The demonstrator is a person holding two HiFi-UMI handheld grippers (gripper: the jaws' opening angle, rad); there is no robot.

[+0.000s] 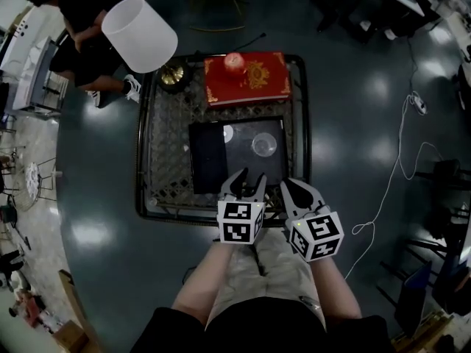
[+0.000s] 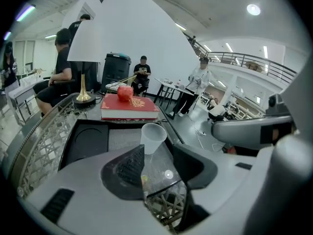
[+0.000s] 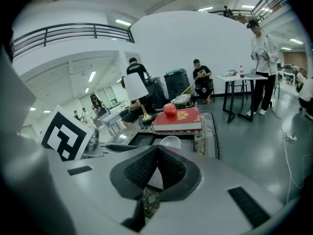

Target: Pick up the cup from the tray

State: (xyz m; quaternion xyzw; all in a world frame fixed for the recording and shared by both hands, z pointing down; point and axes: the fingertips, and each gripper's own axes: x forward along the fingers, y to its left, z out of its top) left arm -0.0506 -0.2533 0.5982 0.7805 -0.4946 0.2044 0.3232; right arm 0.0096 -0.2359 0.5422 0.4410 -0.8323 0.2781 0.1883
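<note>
A pale translucent cup (image 1: 264,145) stands upright at the right side of the black tray (image 1: 208,157) on the glass table. In the left gripper view the cup (image 2: 153,138) stands just ahead of my left gripper (image 2: 159,155), whose jaws are apart with nothing between them. My left gripper (image 1: 248,183) hovers over the tray's near edge. My right gripper (image 1: 302,190) sits beside it at the table's near right edge. In the right gripper view my right gripper (image 3: 156,150) has its tips touching, holding nothing, and the cup (image 3: 169,142) shows beyond them.
A red book (image 1: 246,78) with an apple (image 1: 234,62) on it lies at the table's far side. A lamp with a white shade (image 1: 140,34) and brass base (image 1: 173,76) stands at the far left corner. A person sits by the far left corner. A cable (image 1: 401,160) runs over the floor to the right.
</note>
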